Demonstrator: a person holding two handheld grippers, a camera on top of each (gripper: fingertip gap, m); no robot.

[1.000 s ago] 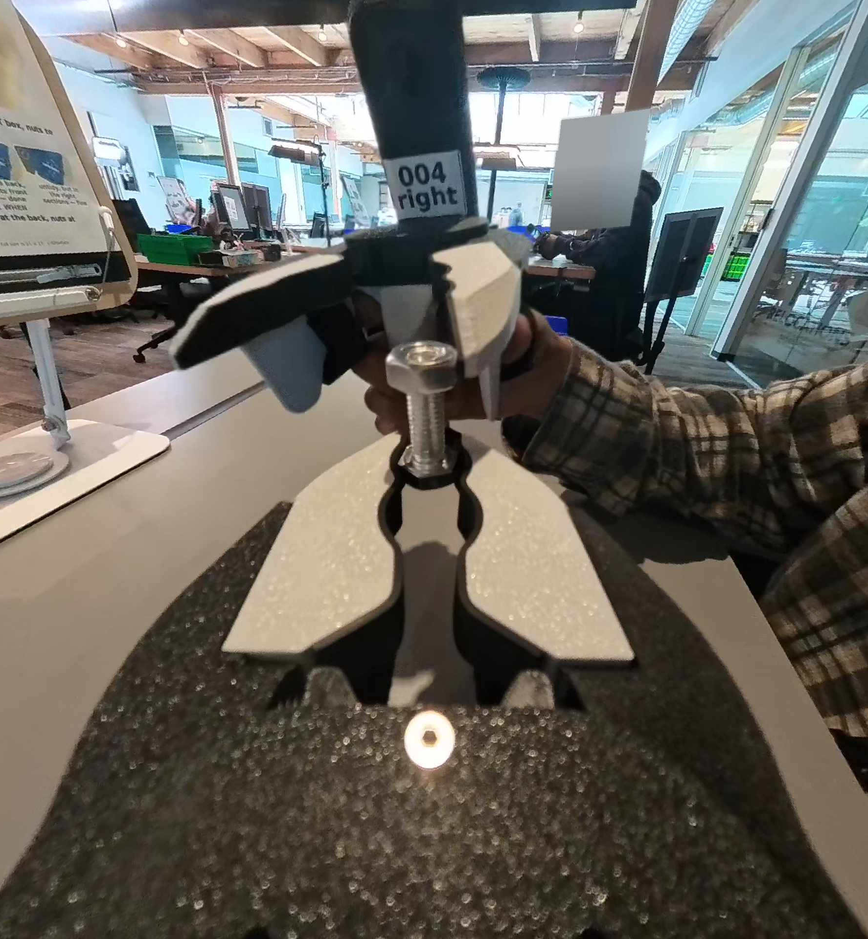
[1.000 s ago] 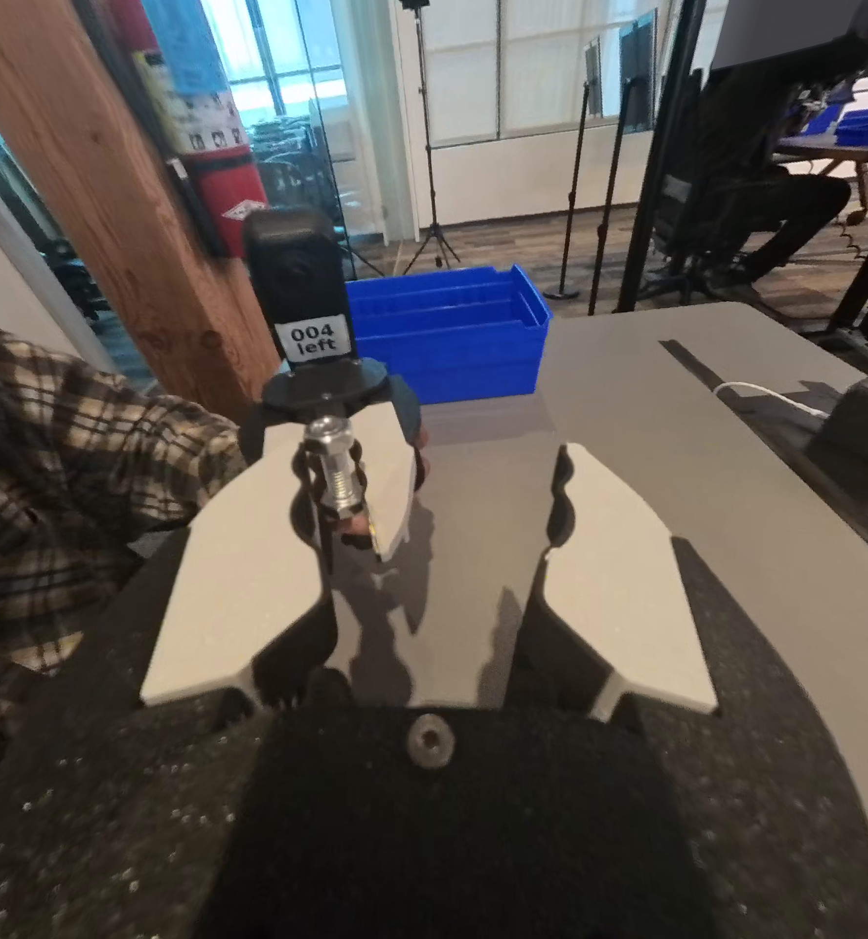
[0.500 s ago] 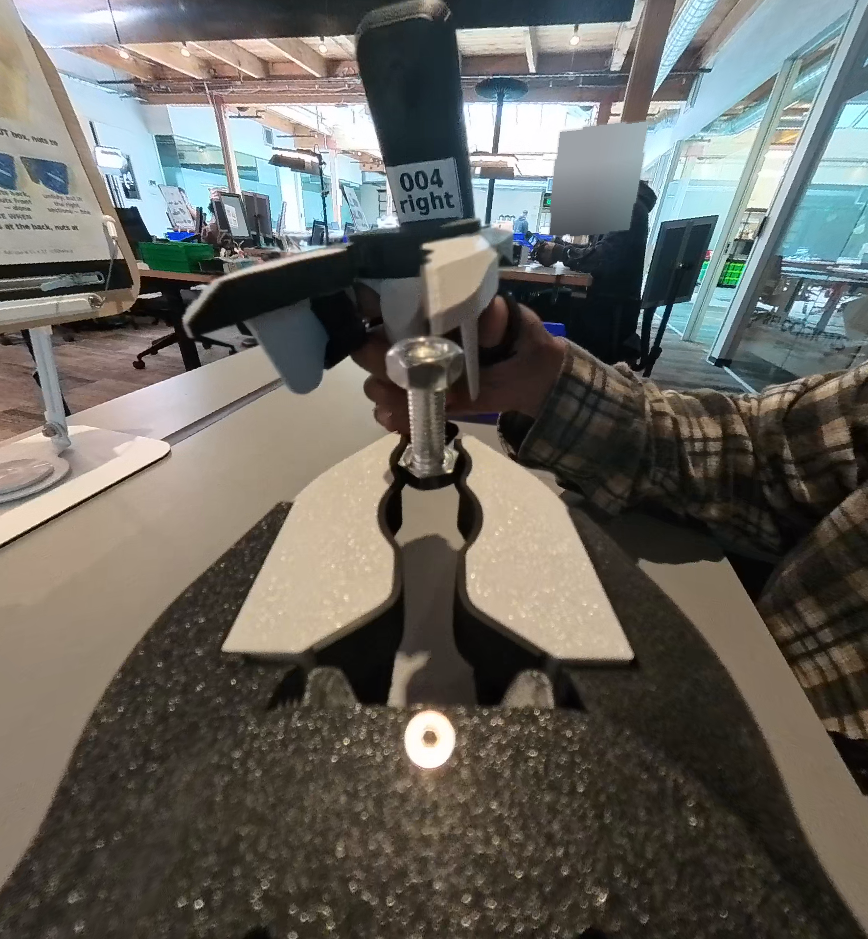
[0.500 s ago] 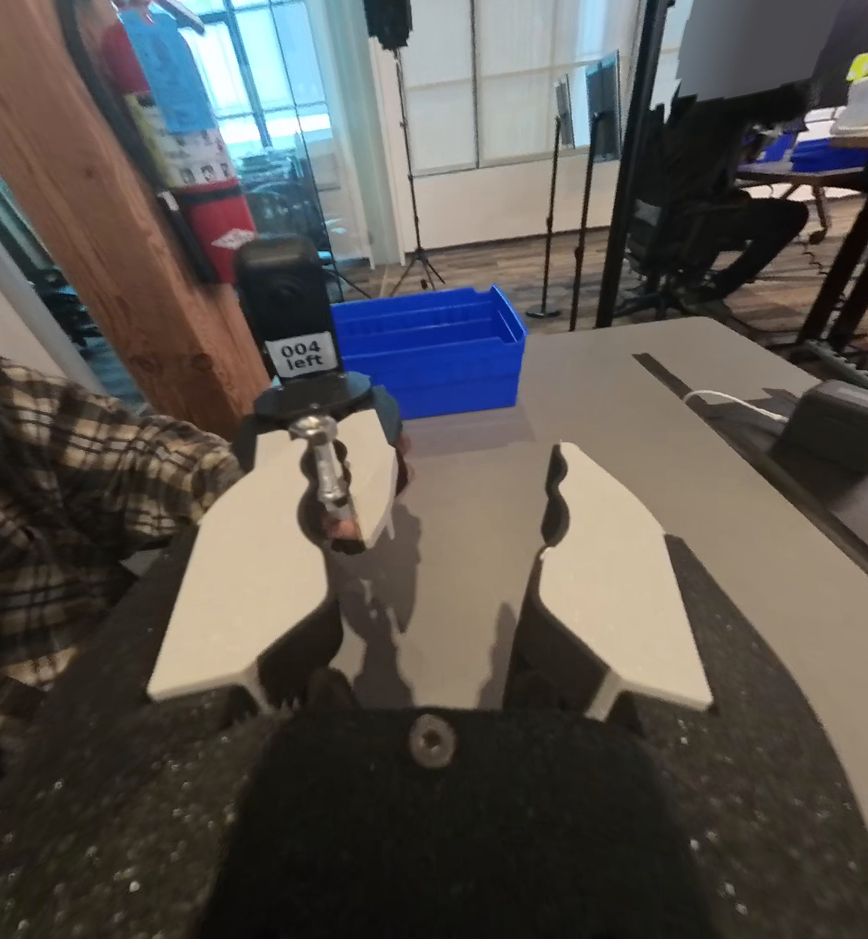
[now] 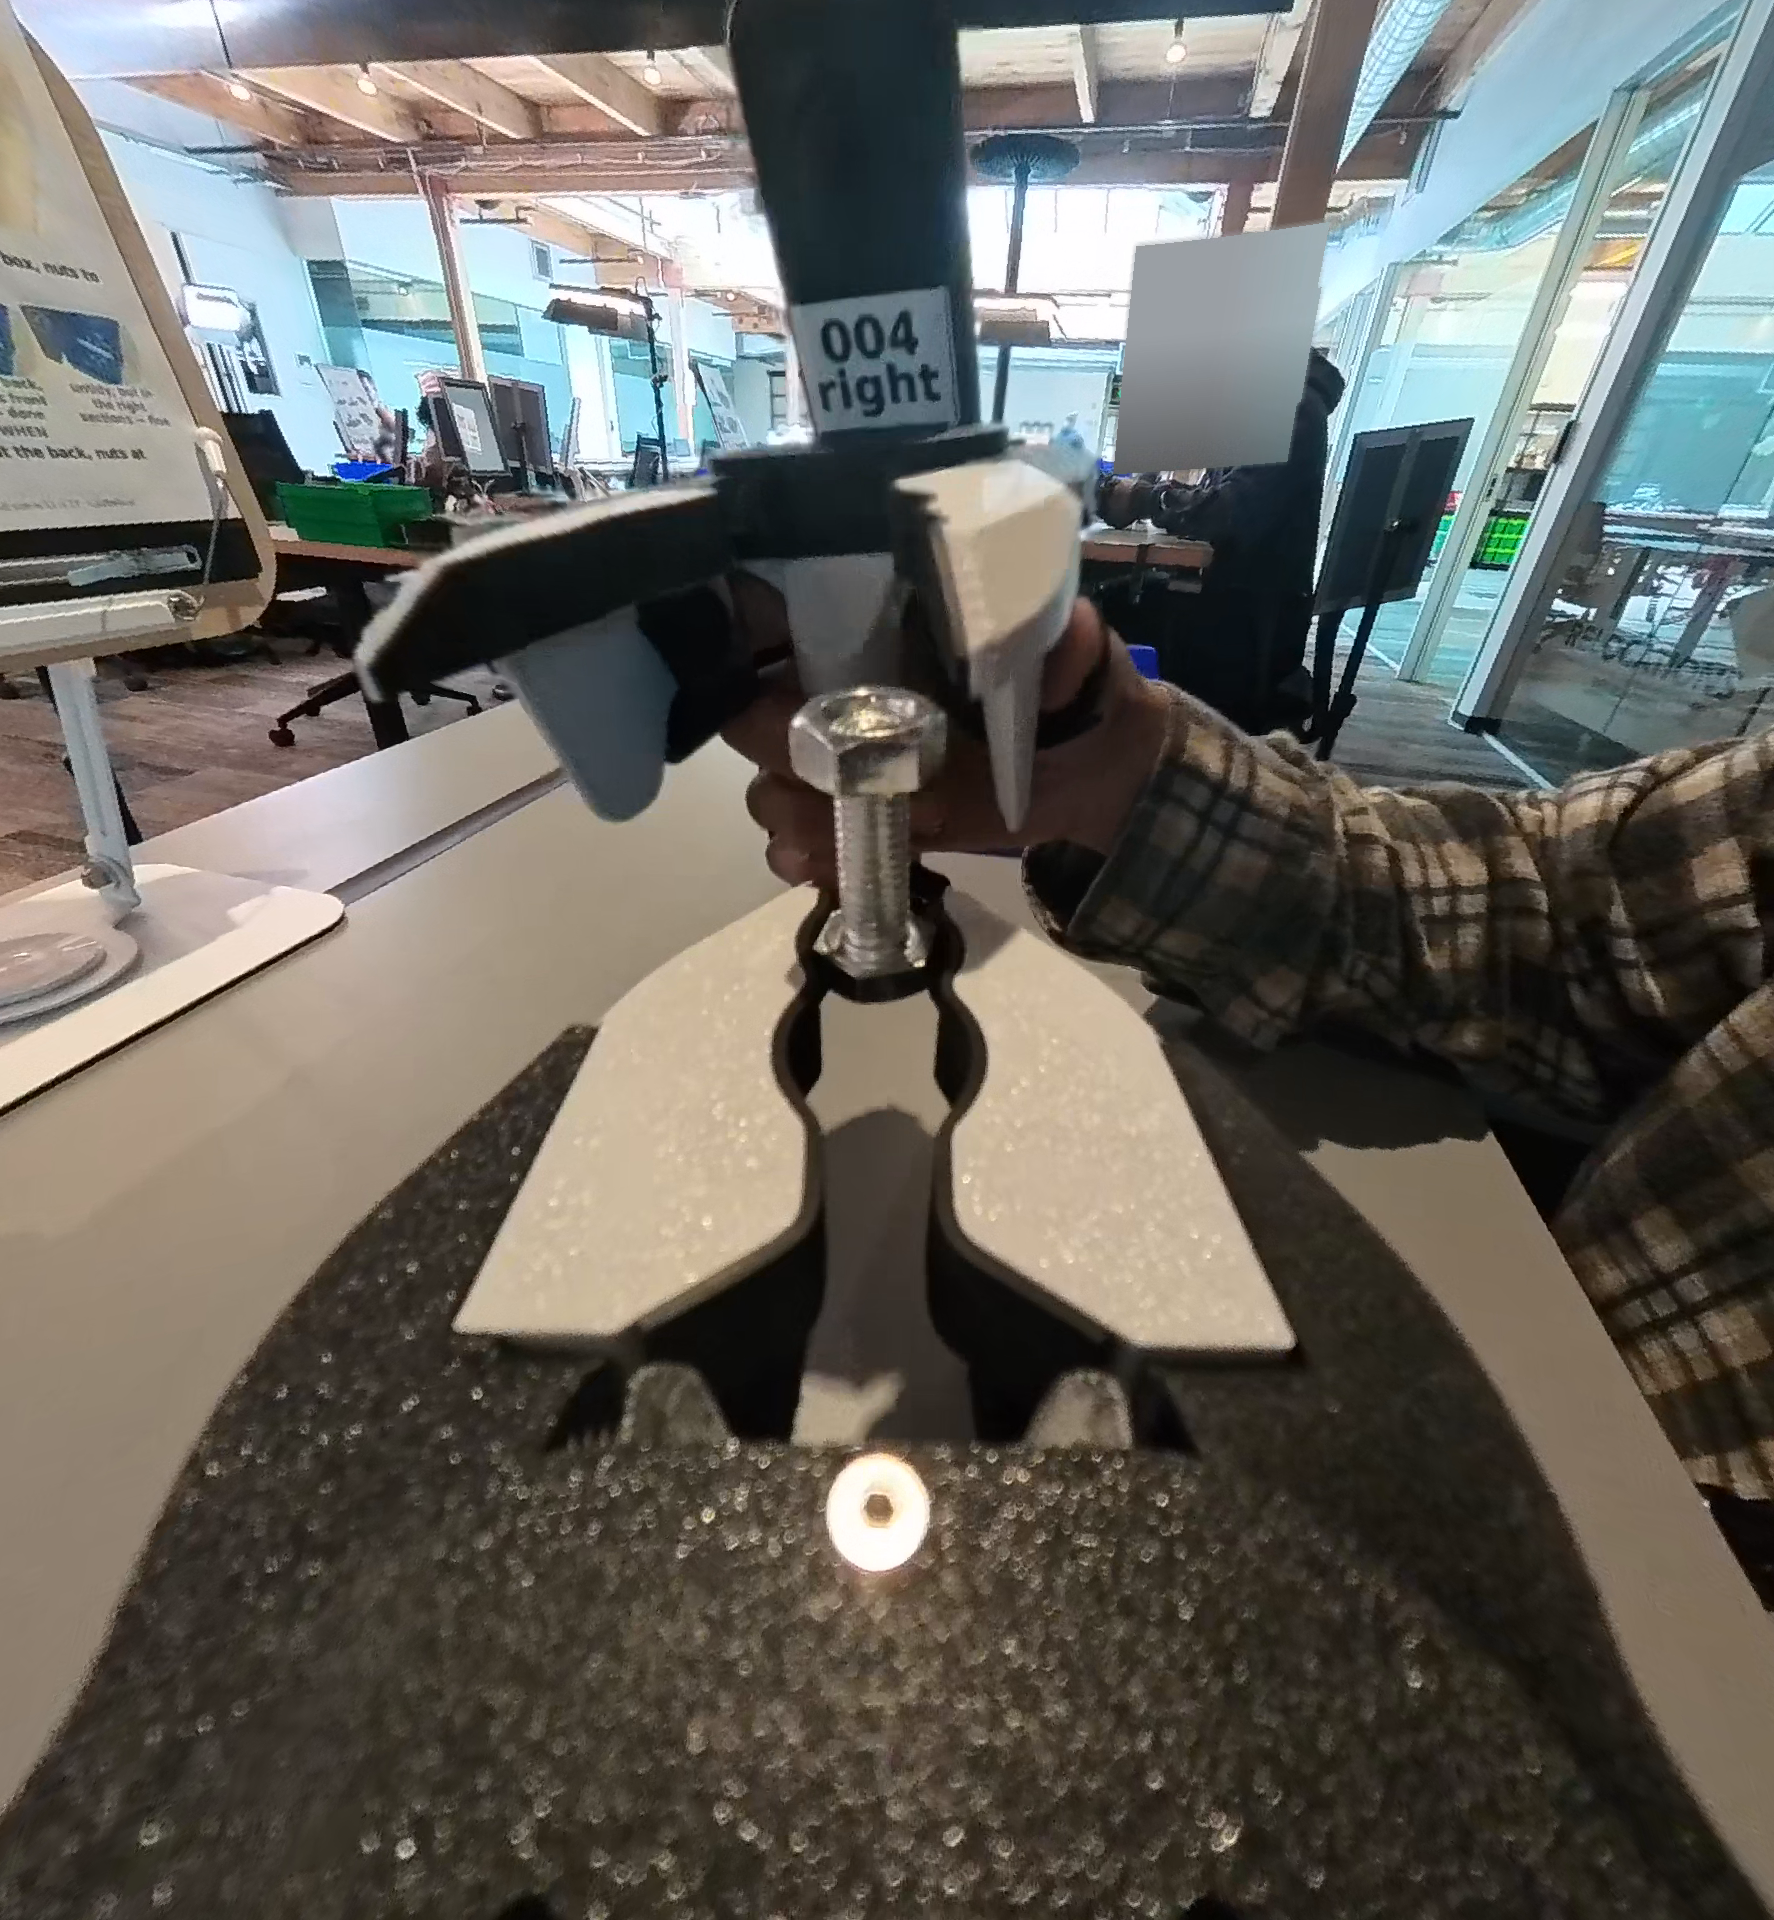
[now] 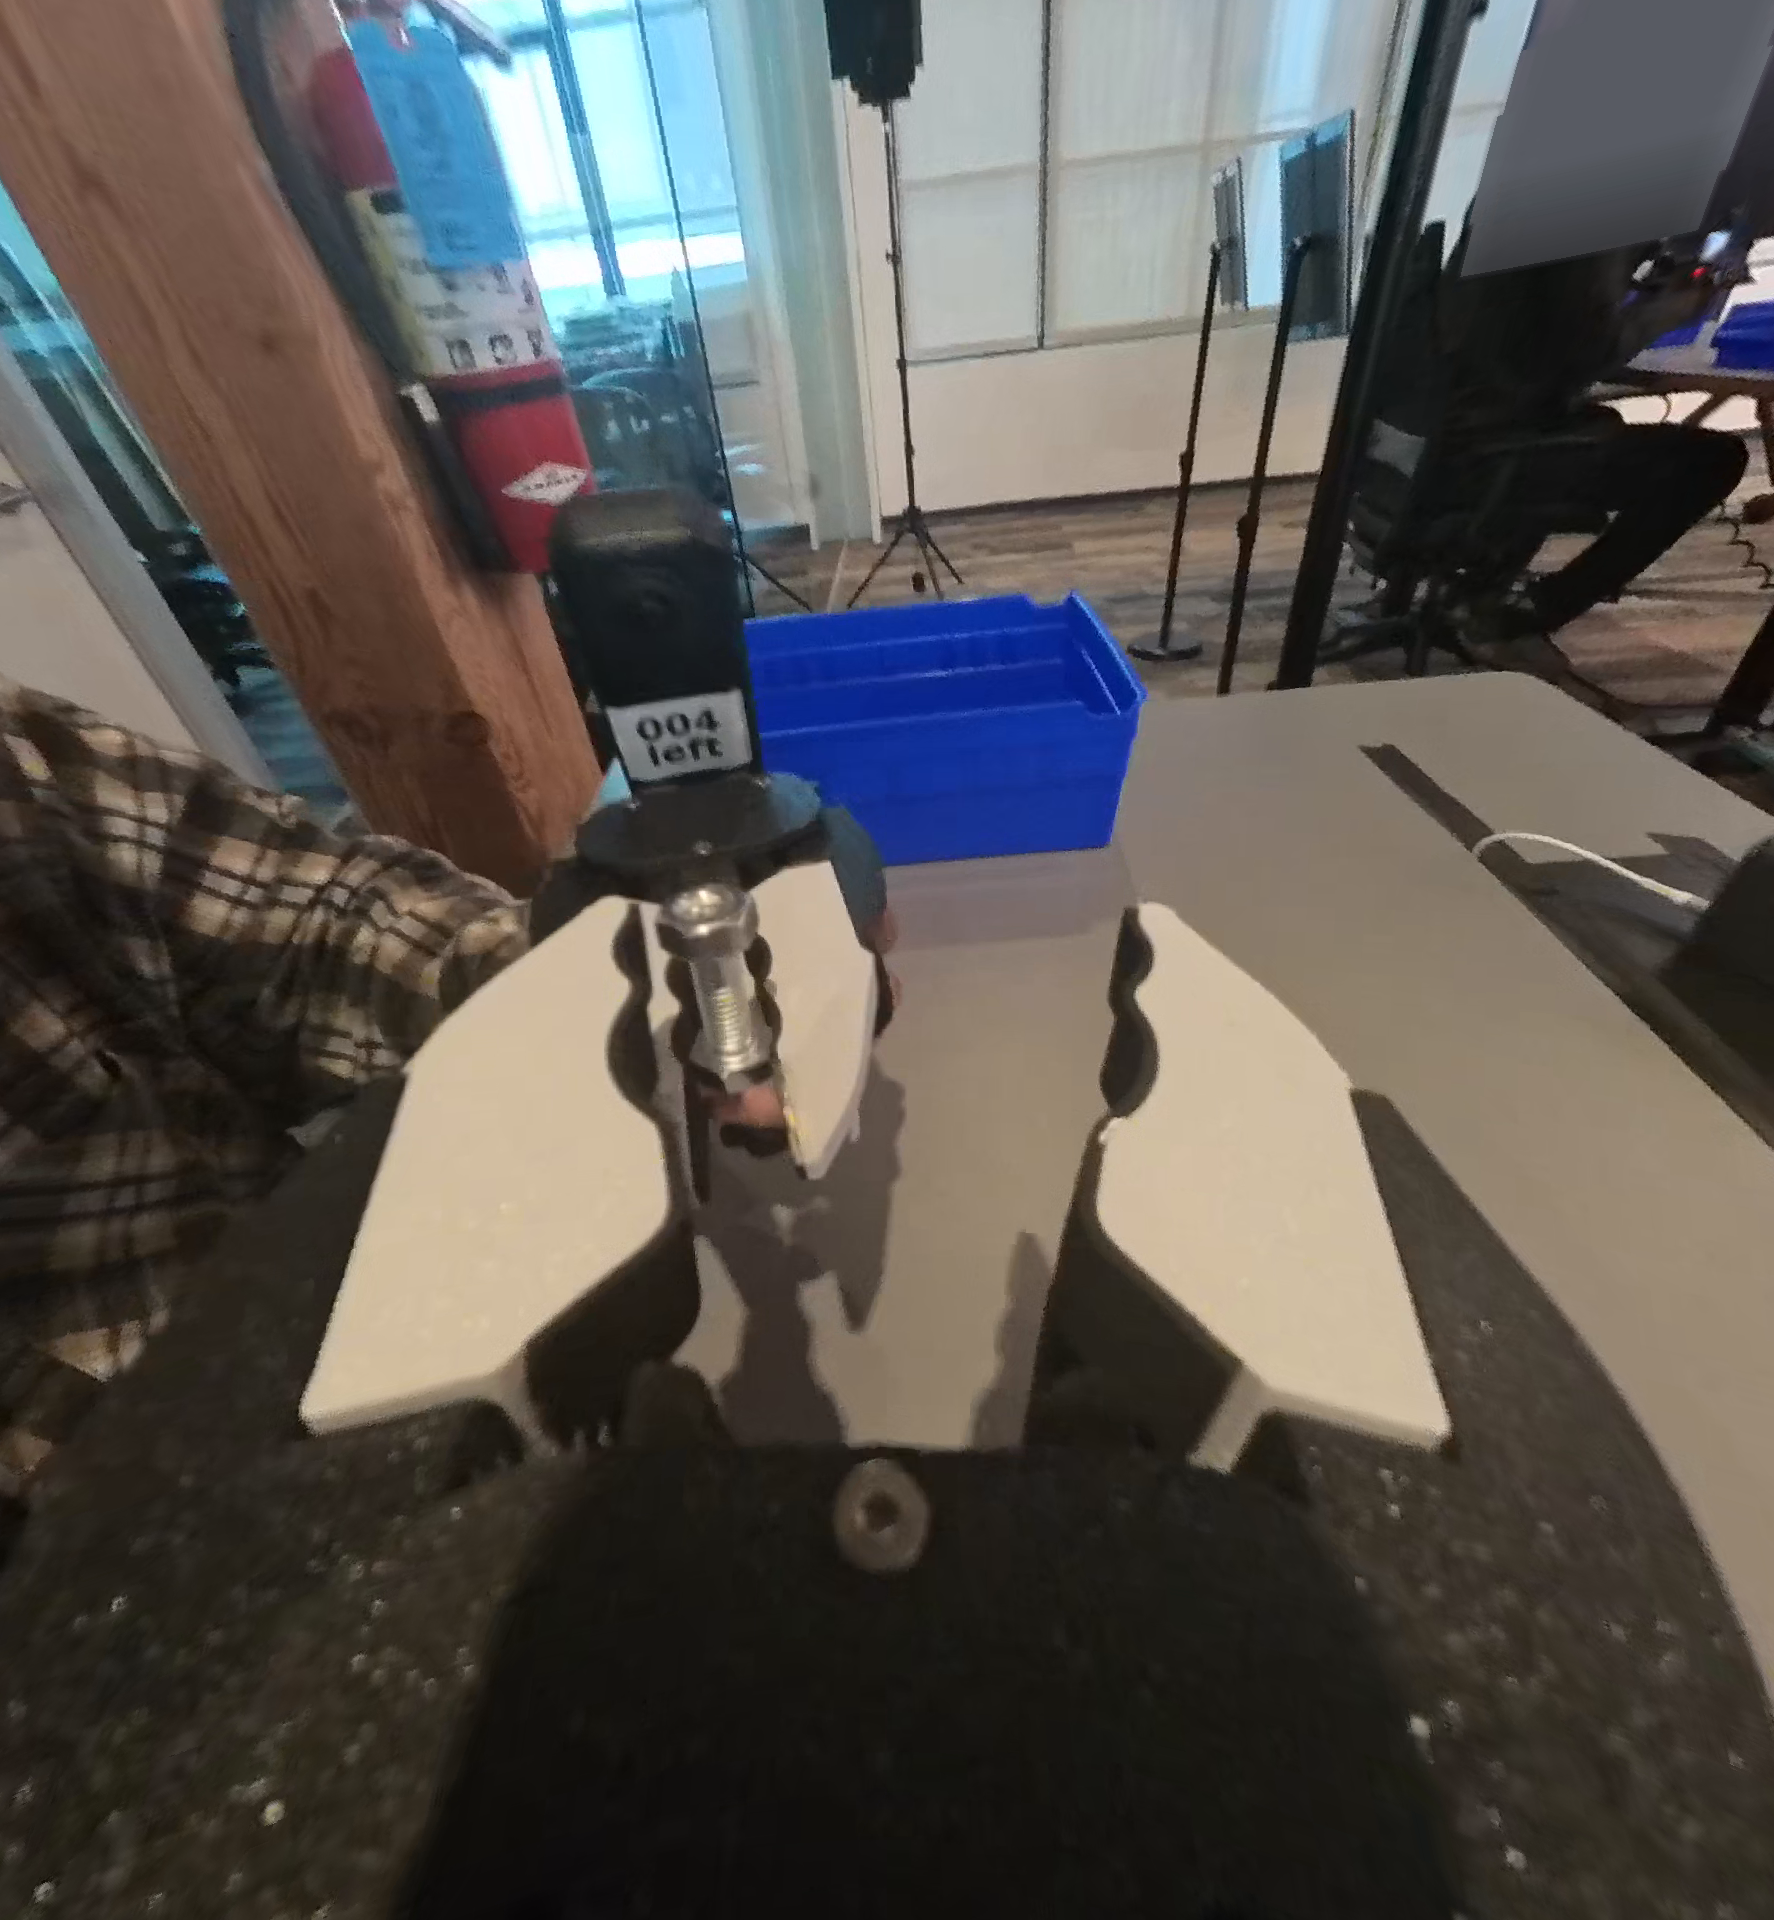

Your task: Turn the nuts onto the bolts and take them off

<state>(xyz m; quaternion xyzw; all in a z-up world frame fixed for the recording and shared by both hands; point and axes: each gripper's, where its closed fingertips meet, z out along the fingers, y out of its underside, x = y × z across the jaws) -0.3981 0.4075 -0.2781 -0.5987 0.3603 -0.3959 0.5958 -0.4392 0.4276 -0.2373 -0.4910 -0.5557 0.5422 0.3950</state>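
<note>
An open-plan office with timber beams, glass walls and a wooden post carrying a fire extinguisher [image 6: 478, 343] lies behind a grey tabletop [image 5: 363, 1039]. A blue bin [image 6: 945, 738] sits at the tabletop's far edge, and a stand with a printed sheet [image 5: 52, 416] rests on the left side.

The left tool [image 5: 875, 961] is closed narrow on the nut [image 5: 875, 945] at its tips. The bolt [image 5: 867, 821] rises from the nut, long axis upright, hex head on top, held clear above the tabletop.

The right tool [image 6: 867, 1029] is spread wide and grips nothing. In the right wrist view the bolt [image 6: 719, 997] lies to the left of the gap, just beside that tool's left finger [image 6: 509, 1174] rather than between the two. In the left wrist view the right tool [image 5: 810, 717] hangs over the bolt head, fingers pointing down.

The coming move likely turns on bringing the spread fingers around the head, so the right tool, being nearer it, would shift sideways to centre on the upright axis.
</note>
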